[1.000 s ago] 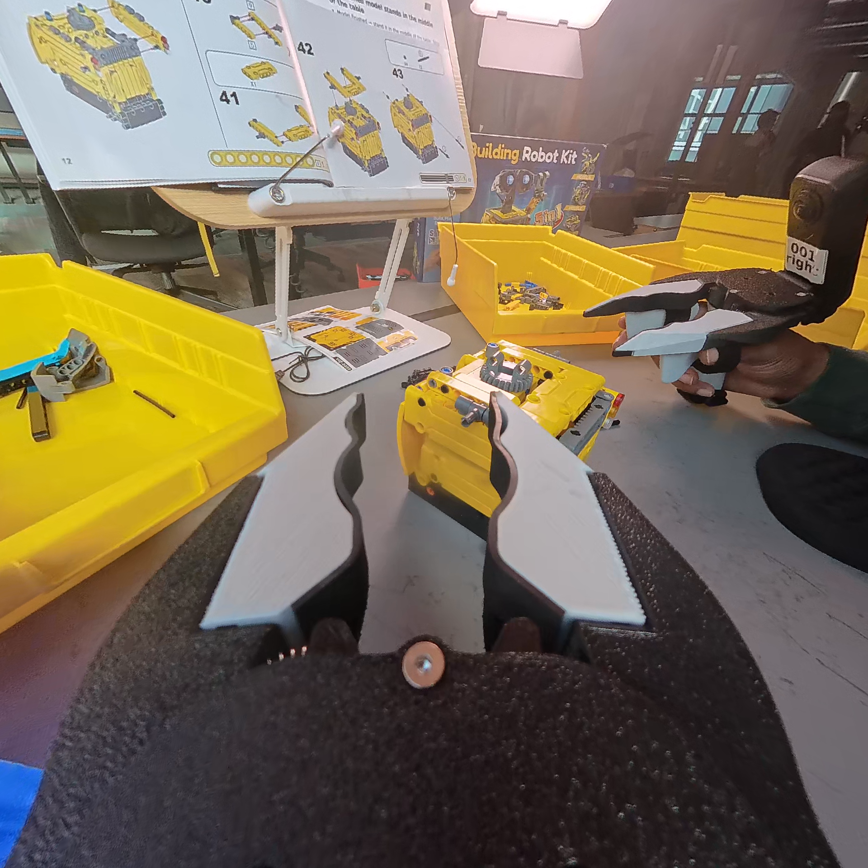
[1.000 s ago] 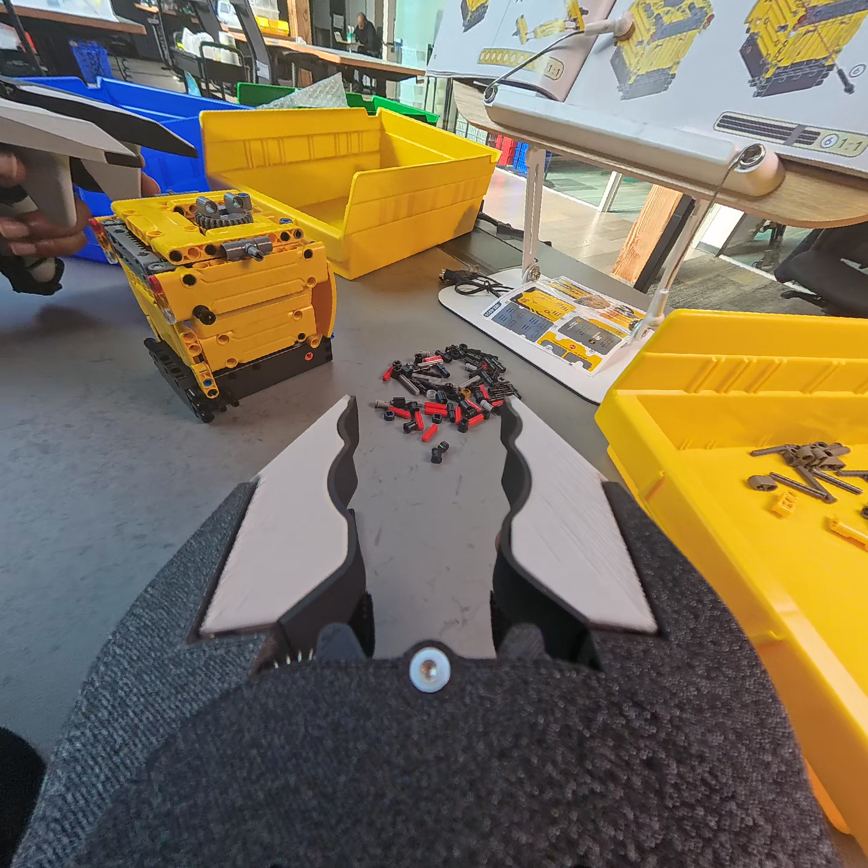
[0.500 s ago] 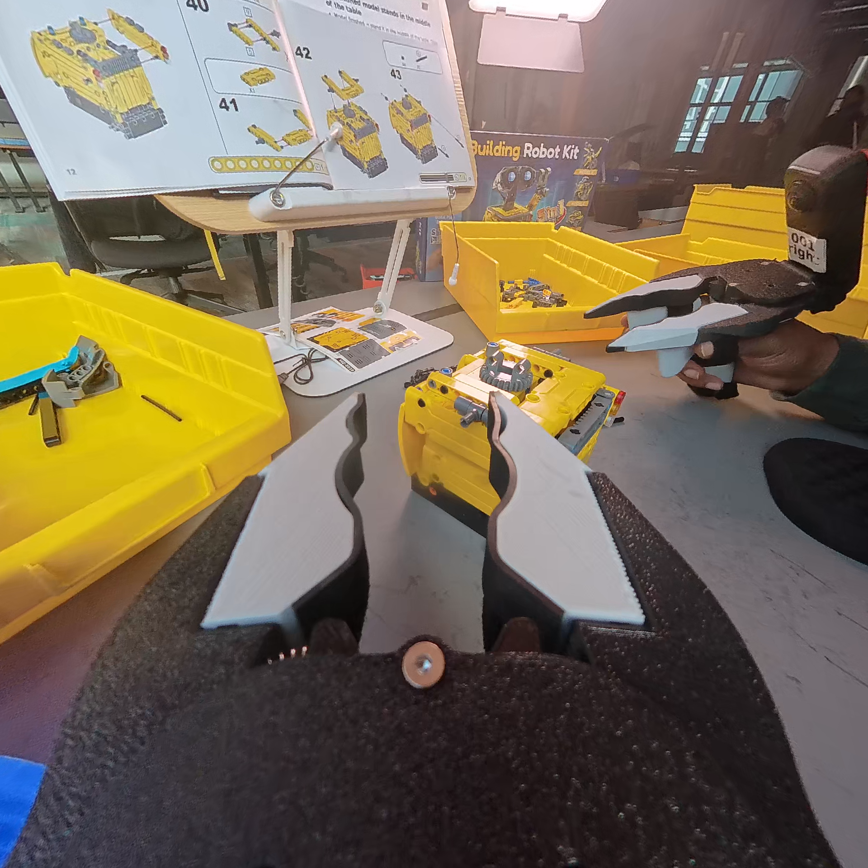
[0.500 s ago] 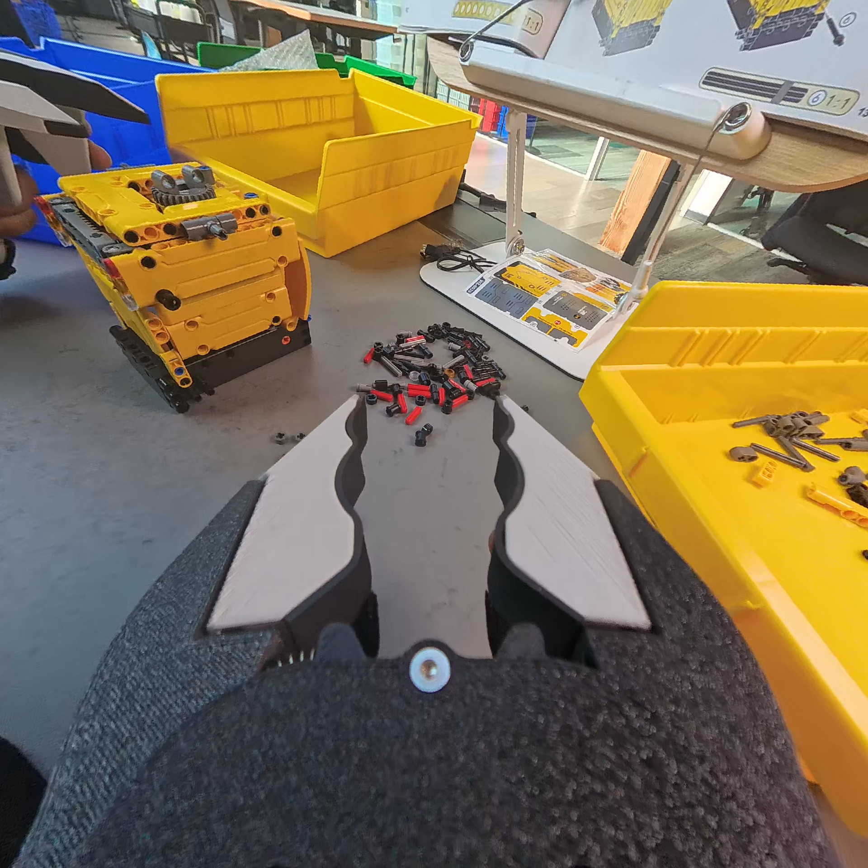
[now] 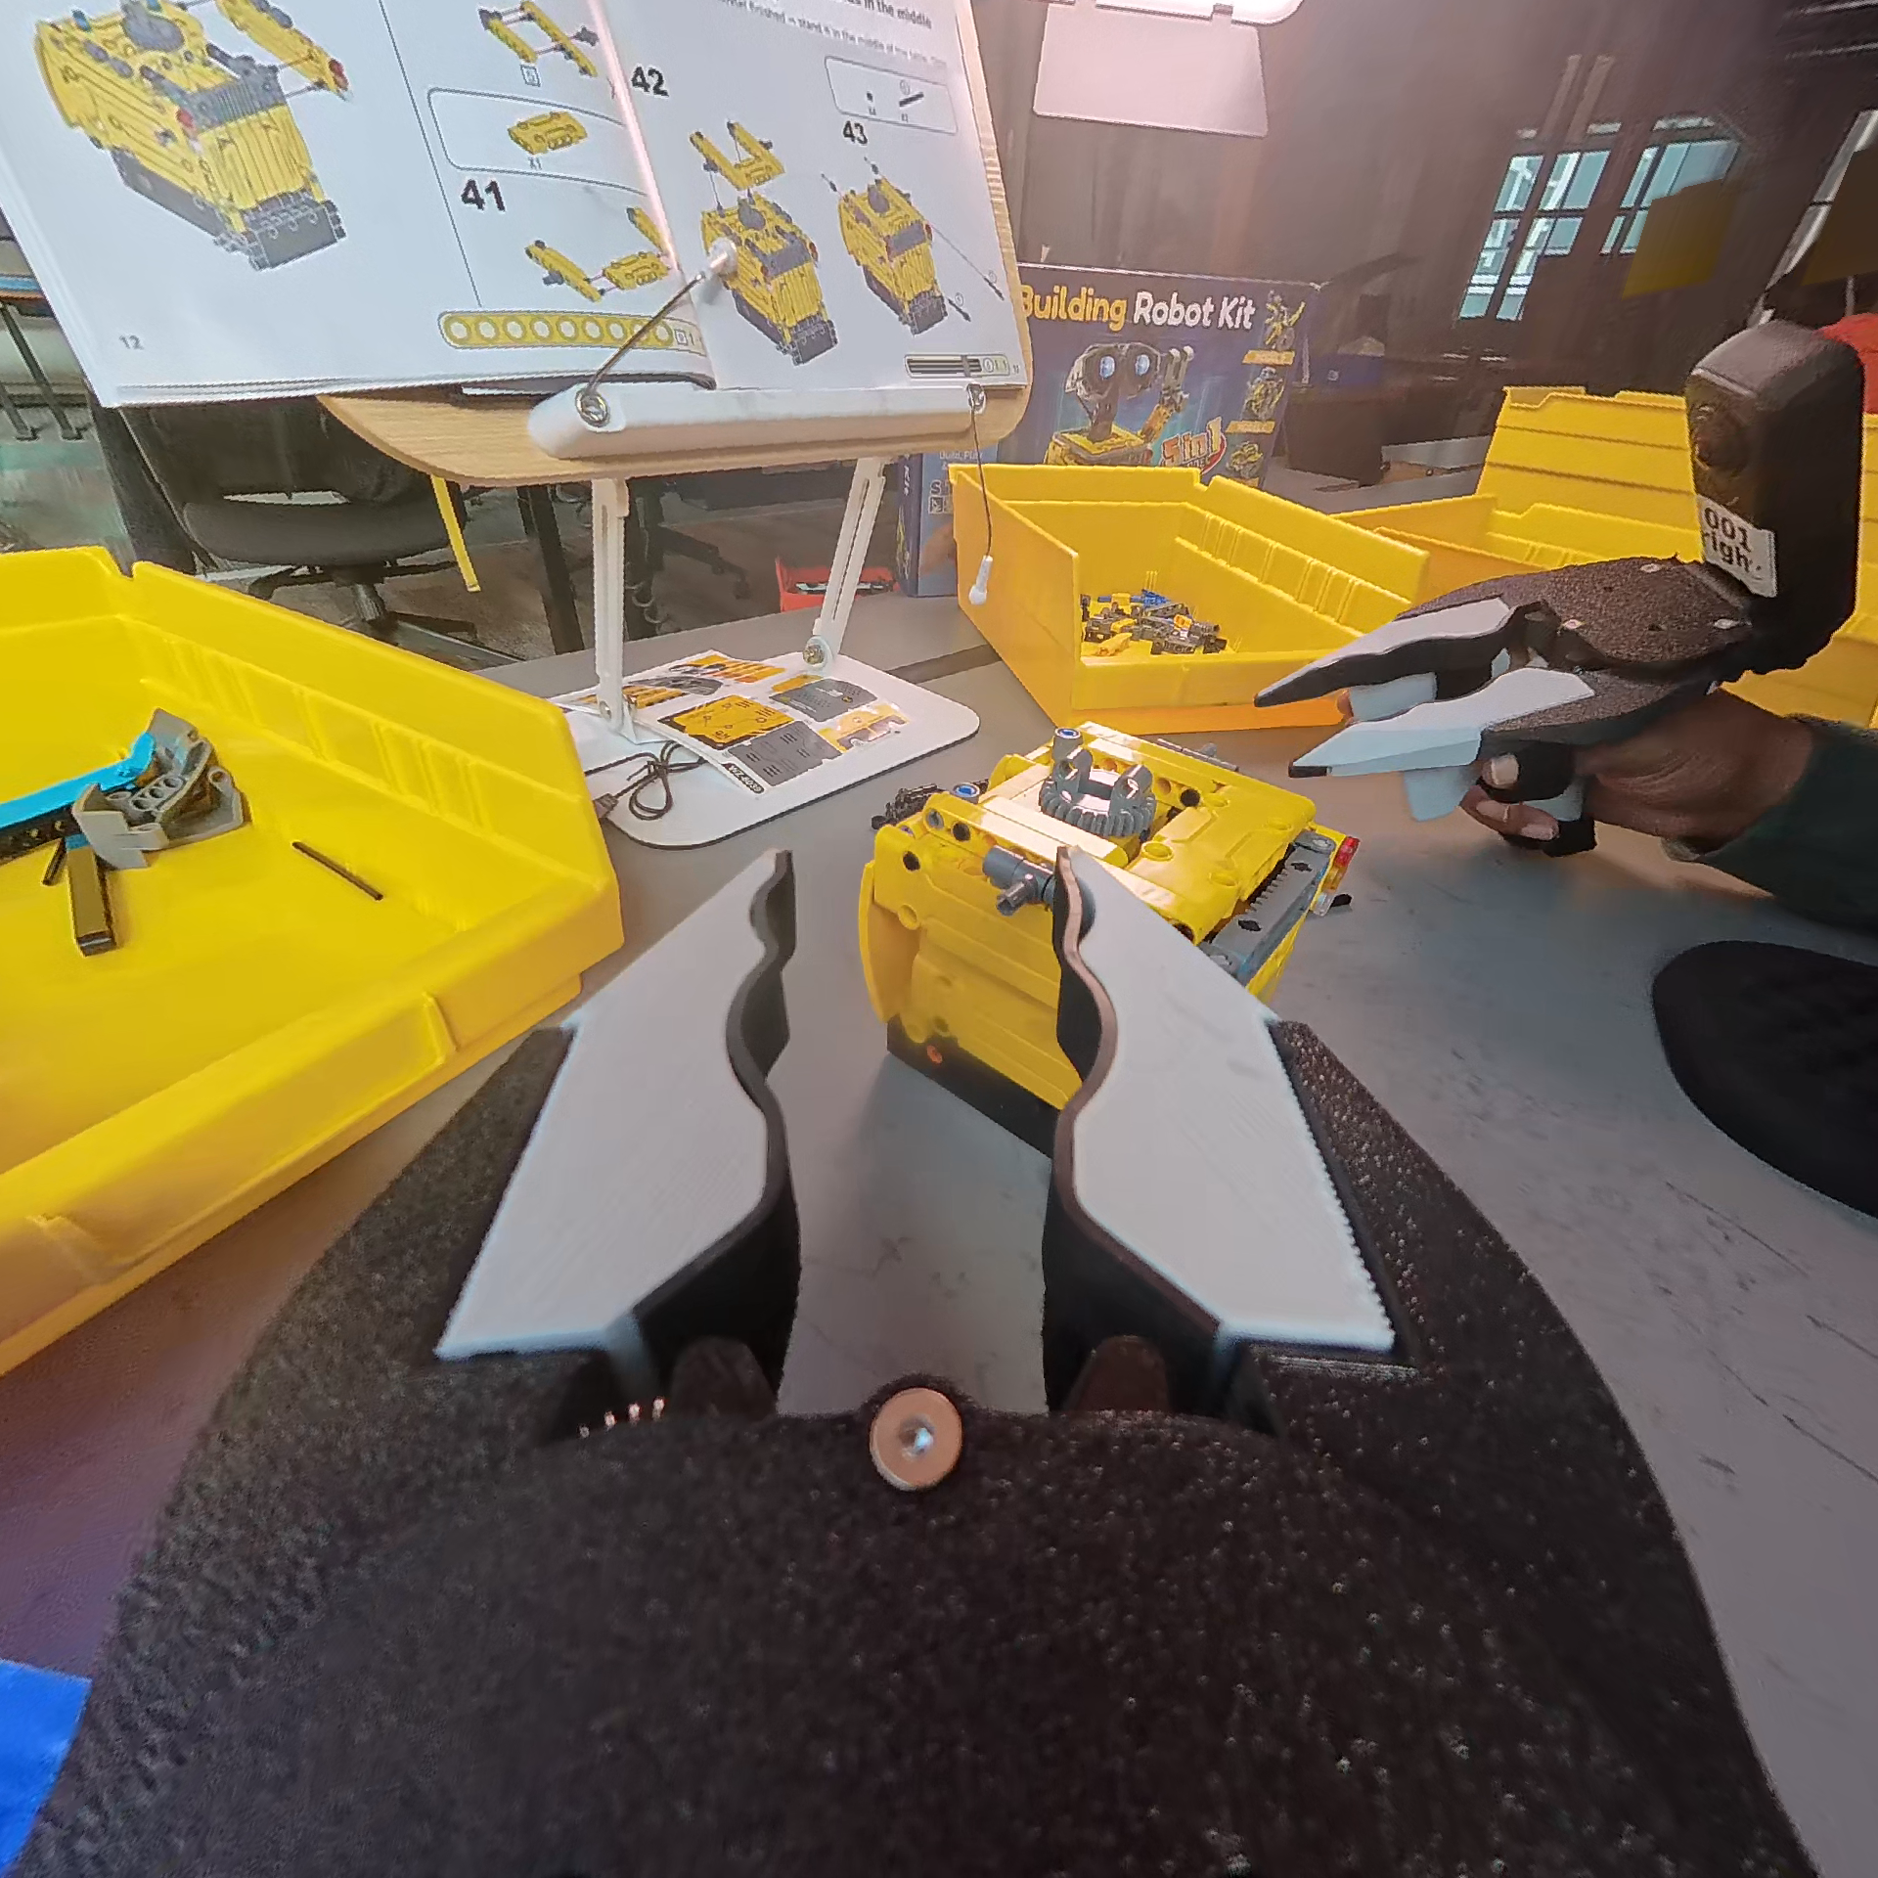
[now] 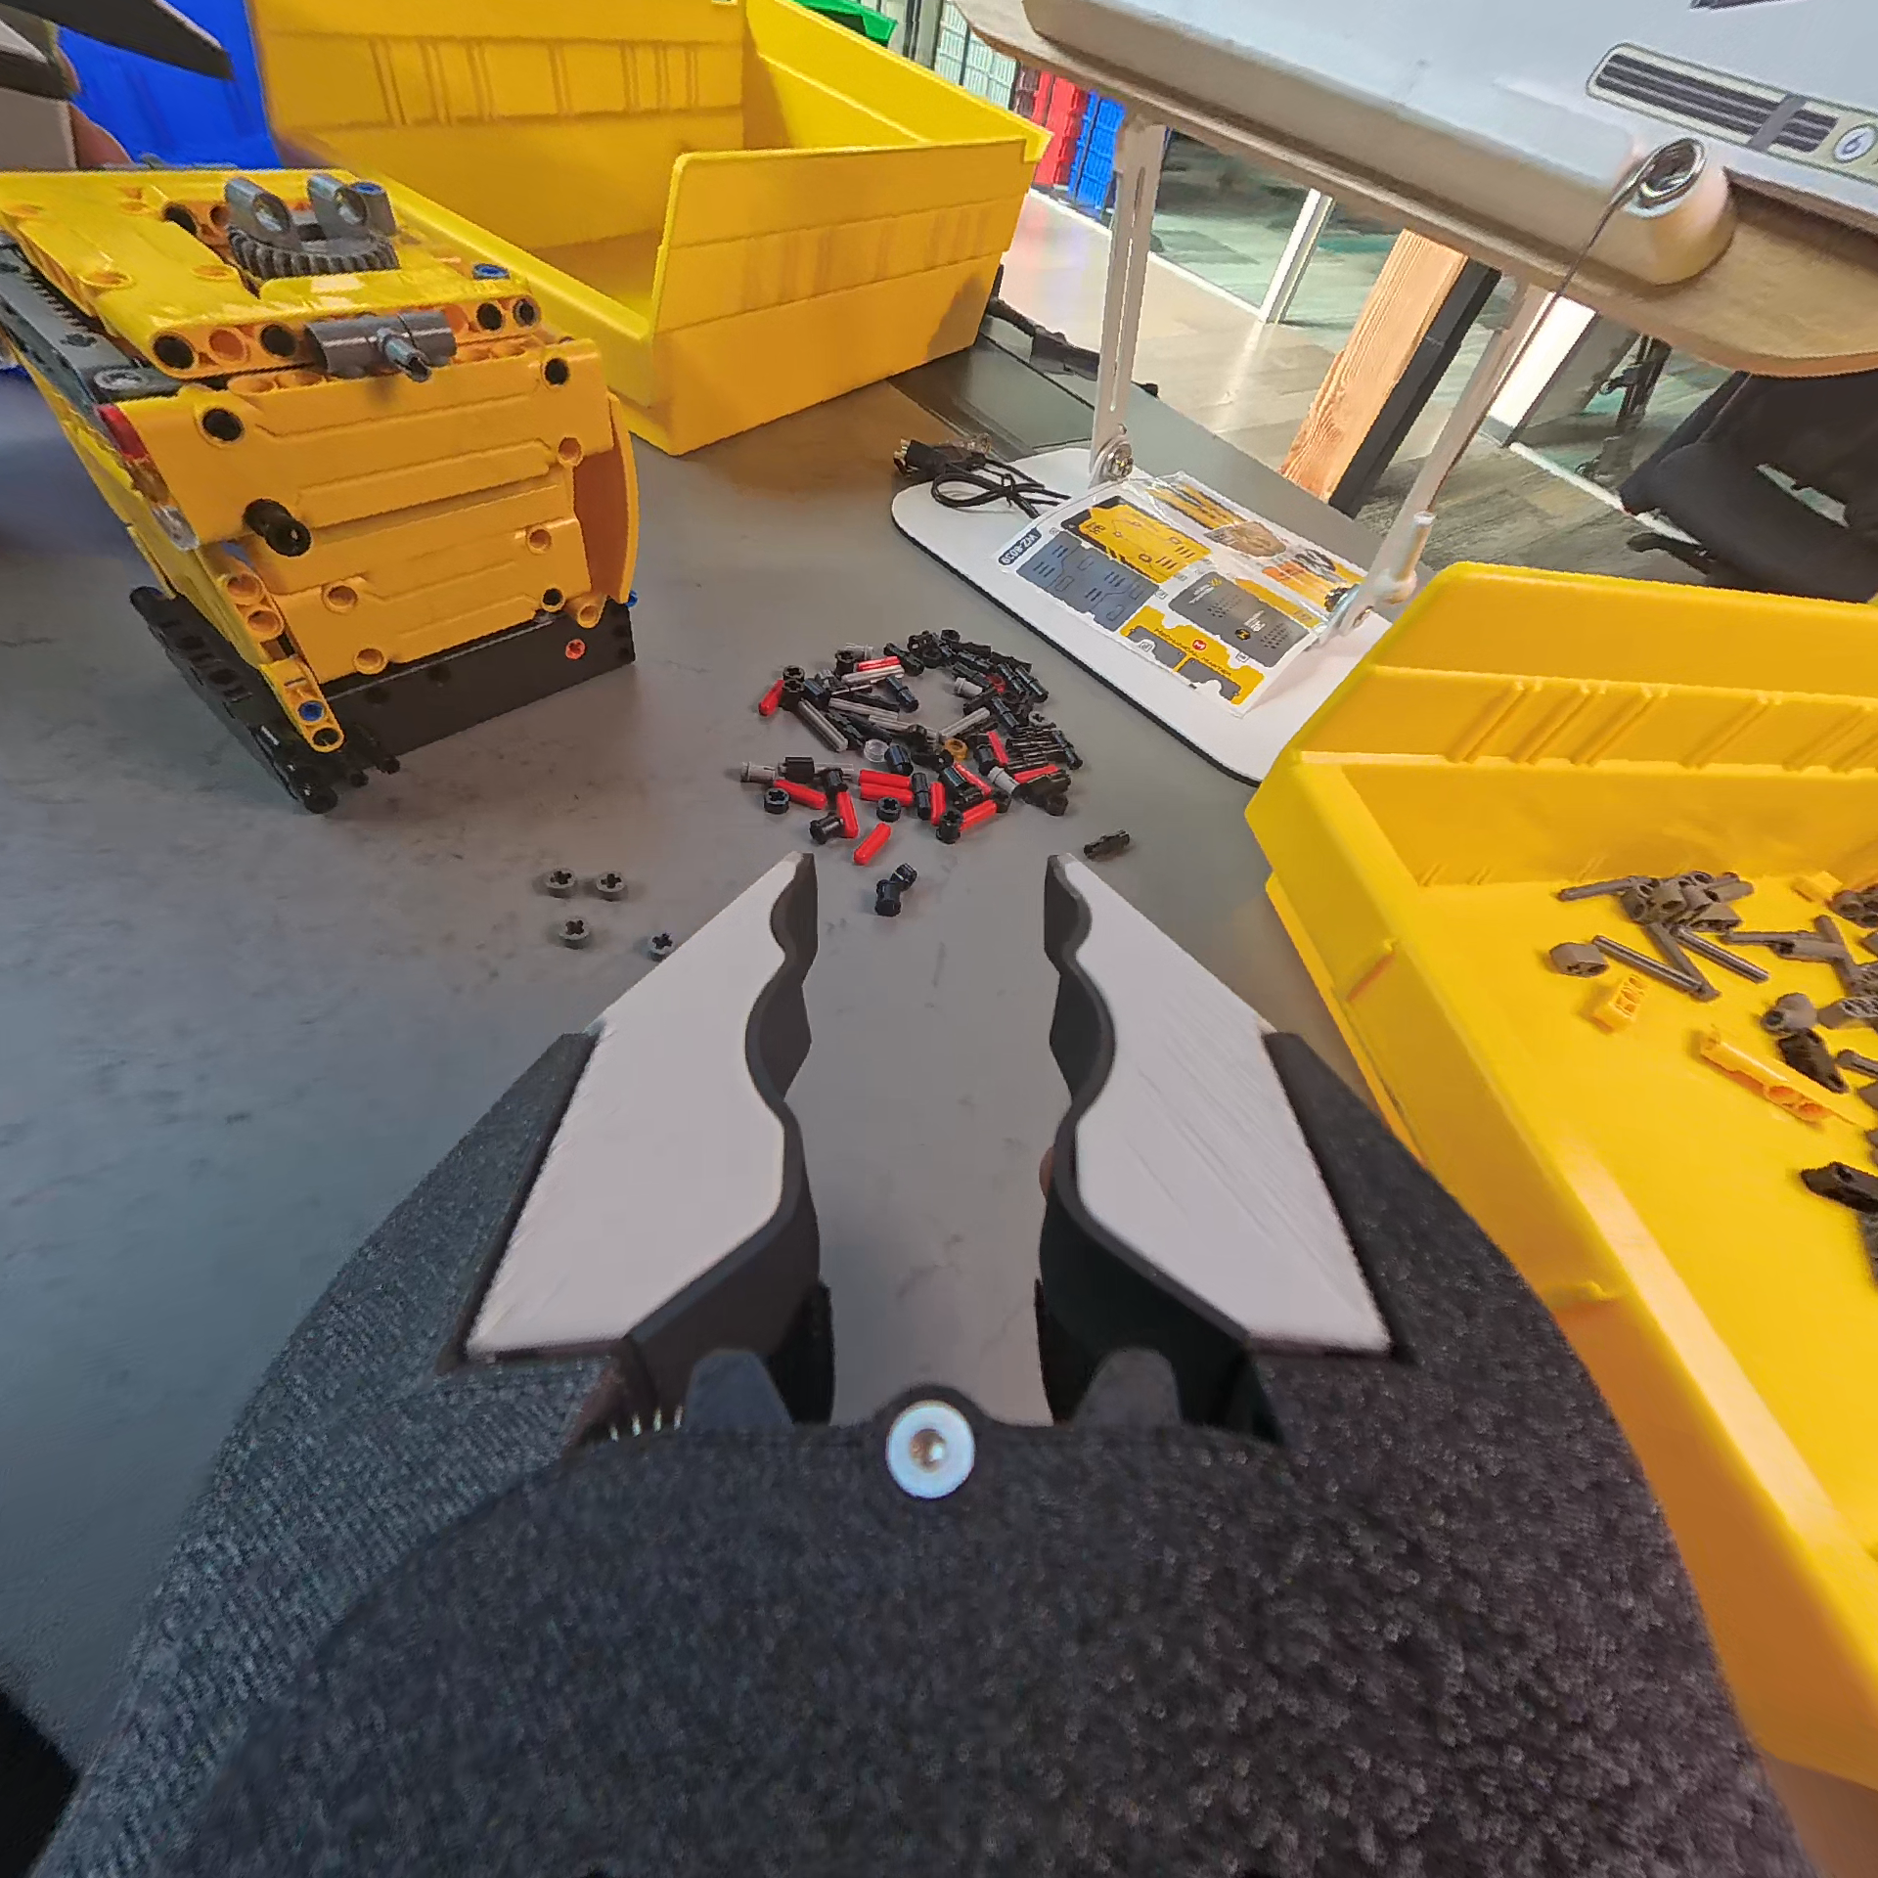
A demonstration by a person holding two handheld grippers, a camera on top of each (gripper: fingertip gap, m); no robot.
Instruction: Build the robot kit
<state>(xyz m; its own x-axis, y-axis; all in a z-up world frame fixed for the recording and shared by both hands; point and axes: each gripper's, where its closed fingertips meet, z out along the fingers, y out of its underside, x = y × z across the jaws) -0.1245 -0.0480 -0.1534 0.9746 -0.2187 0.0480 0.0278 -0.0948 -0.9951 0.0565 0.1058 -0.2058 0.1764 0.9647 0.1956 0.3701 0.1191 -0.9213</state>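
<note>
In the right wrist view, the brick-built vehicle model (image 6: pixel 335 488) stands on the table (image 6: pixel 203 1016), left of the loose pin pile (image 6: pixel 915 742). A parts bin (image 6: pixel 1524 1016) lies right; the book stand base (image 6: pixel 1118 569) lies behind the pile.

Before you on the counter (image 6: pixel 254 1067): a yellow brick model (image 6: pixel 335 478), loose pins (image 6: pixel 915 742), yellow bins (image 6: pixel 1585 1067) flanking.

Yellow brick-built model (image 5: pixel 1077 915) upright on grey table, loose red-black pins (image 6: pixel 915 742) scattered beside it
</note>
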